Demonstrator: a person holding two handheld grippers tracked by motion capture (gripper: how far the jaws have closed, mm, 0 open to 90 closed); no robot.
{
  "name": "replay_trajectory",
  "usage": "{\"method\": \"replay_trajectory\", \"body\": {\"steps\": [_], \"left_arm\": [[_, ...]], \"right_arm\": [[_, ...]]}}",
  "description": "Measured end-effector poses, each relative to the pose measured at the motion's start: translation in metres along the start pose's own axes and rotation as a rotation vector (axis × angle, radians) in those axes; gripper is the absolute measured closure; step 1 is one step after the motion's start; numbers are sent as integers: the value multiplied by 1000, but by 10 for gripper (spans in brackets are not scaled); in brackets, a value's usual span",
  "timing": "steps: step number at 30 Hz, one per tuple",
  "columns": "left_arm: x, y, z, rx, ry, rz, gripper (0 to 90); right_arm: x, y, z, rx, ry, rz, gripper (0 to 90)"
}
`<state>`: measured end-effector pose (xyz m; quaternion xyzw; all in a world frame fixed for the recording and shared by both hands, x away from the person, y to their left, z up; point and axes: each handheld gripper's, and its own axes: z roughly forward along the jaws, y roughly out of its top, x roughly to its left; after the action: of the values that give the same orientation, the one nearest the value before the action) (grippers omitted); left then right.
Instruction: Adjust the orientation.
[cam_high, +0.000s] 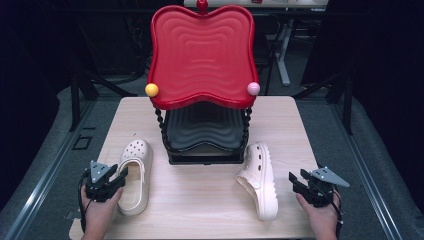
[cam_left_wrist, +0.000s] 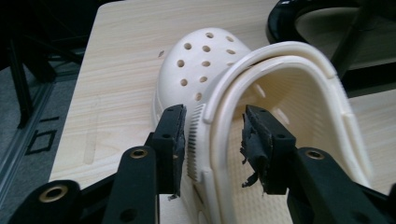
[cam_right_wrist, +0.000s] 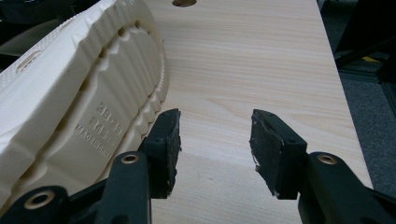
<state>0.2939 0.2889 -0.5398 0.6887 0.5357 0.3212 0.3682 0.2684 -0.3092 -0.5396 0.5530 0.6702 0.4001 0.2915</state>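
Left claw (cam_left_wrist: 212, 140), jaws apart, straddles the side wall of the upright clog (cam_high: 134, 175) left of the rack (cam_high: 202, 100); right claw (cam_right_wrist: 214, 149) gapes empty beside the tipped clog (cam_high: 260, 177), so neither looks shelved yet.

Lab — dark curtains (cam_high: 385, 75) (metal stands (cam_high: 80, 85)) around table (cam_high: 210, 200).

- Surface (cam_high: 210, 200): pale wood grain, smooth and matt.
- Two cream clogs (cam_high: 136, 175) (cam_high: 260, 177): matt foam-like plastic; ridged, textured sole.
- Red tray (cam_high: 201, 55): glossy rippled plastic.
- Claw pads (cam_left_wrist: 256, 140): black, rough, frayed.
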Motion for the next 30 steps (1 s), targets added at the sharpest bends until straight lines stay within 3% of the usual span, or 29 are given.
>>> {"method": "replay_trajectory", "body": {"steps": [6, 8, 18, 22, 30], "left_arm": [[1, -1, 6, 36, 10, 1, 629], [-2, -1, 9, 49, 29, 18, 661], [-2, -1, 7, 55, 37, 28, 729], [-4, -1, 5, 60, 20, 5, 735], [-17, 0, -5, 67, -21, 20, 741]], "right_arm": [[-1, -1, 1, 6, 0, 6, 522], [-1, 0, 1, 5, -1, 4, 524], [4, 3, -1, -3, -2, -19, 527], [6, 3, -3, -12, 3, -19, 527], [12, 6, -7, -44, 18, -23, 534]]}}
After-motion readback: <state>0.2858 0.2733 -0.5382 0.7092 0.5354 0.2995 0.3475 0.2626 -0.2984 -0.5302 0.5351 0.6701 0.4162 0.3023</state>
